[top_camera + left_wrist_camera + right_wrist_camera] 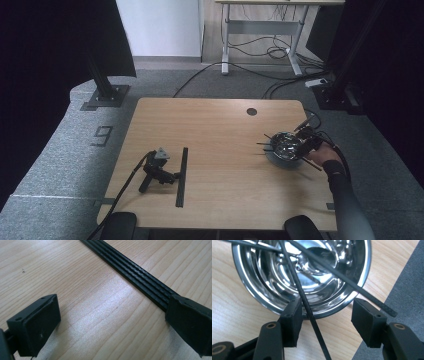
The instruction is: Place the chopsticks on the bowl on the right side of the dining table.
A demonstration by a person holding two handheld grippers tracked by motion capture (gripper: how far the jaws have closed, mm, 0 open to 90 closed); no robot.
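From above, the right gripper hovers at a steel bowl near the table's right edge, sticks laid across it. The left gripper rests beside a black strip, jaws spread, holding nothing. Close up, the right jaws stand apart around one stick, unclamped. Likely just placed; next, withdraw clear.

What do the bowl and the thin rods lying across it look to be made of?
The bowl looks like polished steel: a mirror finish with bright, warped reflections. The rods are matte black with no shine, probably plastic or coated wood; the look leaves that open. The tabletop shows a pale wood grain, perhaps laminate.
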